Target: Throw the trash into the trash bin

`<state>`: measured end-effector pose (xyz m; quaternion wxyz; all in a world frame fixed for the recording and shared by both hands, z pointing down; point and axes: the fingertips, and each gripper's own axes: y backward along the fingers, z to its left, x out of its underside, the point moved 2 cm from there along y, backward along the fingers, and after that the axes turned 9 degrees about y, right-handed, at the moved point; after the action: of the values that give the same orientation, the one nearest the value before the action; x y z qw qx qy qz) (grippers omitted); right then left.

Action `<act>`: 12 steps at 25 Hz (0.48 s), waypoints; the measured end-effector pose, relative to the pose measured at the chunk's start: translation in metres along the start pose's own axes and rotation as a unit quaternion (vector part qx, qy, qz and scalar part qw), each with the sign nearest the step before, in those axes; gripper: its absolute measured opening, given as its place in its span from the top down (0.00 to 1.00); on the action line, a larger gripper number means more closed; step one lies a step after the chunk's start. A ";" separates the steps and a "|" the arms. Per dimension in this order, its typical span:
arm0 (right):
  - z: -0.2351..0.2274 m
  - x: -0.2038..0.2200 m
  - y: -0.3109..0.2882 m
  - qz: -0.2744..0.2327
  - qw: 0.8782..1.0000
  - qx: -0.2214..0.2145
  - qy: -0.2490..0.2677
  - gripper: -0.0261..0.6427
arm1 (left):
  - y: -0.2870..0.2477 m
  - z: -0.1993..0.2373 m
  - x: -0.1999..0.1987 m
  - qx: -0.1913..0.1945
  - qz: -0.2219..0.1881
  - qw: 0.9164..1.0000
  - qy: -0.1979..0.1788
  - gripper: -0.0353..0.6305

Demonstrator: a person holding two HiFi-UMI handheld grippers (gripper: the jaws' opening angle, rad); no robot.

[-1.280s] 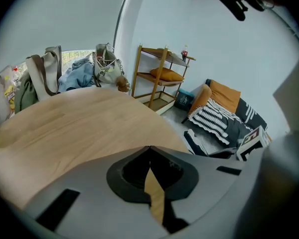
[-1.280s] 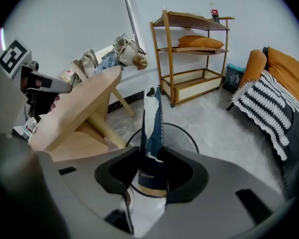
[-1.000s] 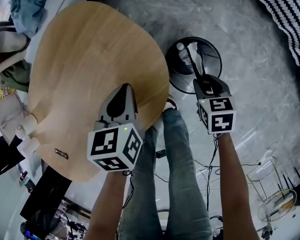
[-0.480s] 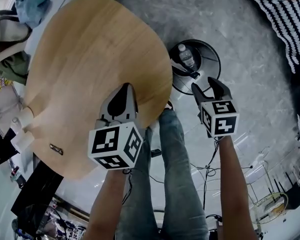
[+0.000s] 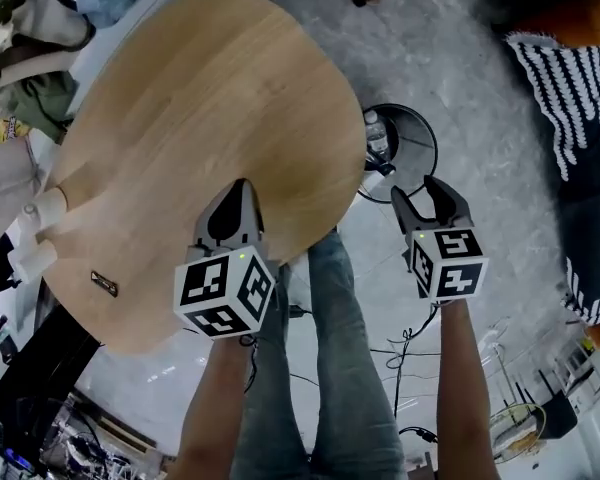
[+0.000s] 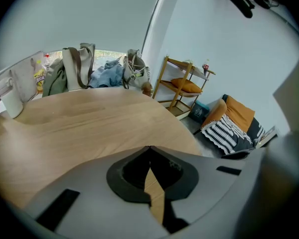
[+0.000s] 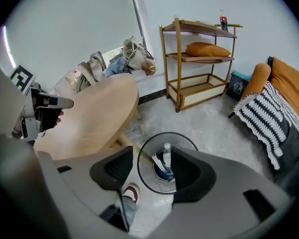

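My right gripper (image 5: 414, 188), its empty jaws having just been opening, hangs near the trash bin (image 5: 427, 131) holding a clear, white-capped bottle (image 5: 376, 136); my left gripper (image 5: 242, 184) is clenched.

Clear plastic bottle (image 5: 377, 136), white cap, rests inside round black-rimmed trash bin (image 5: 433, 144); bin upright, open-topped.

A round pale-wood bench (image 5: 200, 118) stands on a mottled grey floor (image 5: 490, 108), with bags (image 6: 77, 68) heaped at its far edge against plain white walls (image 7: 79, 19). Far right, a wooden shelf rack (image 7: 197, 97) holds an orange cushion (image 7: 207, 49). Beside it, an orange sofa (image 7: 291, 86) carries a black-and-white striped blanket (image 7: 266, 123). Cables (image 5: 410, 340) trail across the near floor.
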<state>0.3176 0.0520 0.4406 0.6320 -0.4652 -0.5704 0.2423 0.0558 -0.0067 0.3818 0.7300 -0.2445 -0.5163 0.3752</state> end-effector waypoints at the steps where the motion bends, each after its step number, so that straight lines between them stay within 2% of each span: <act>1: 0.003 -0.005 0.006 -0.001 1.000 0.002 0.004 0.60 | 0.006 0.004 -0.002 -0.002 -0.002 1.000 0.005 0.92; 7: 0.037 -0.049 0.031 -0.009 0.999 -0.004 0.053 0.60 | 0.045 0.030 -0.018 -0.012 -0.024 0.999 0.033 0.92; 12: 0.094 -0.090 0.027 -0.028 0.995 -0.029 0.088 0.60 | 0.073 0.080 -0.025 -0.035 -0.049 0.996 0.067 0.92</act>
<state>0.2141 0.0181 0.3652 0.6725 -0.4872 -0.5318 0.1659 -0.0451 0.0145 0.3403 0.7715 -0.2686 -0.4902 0.3039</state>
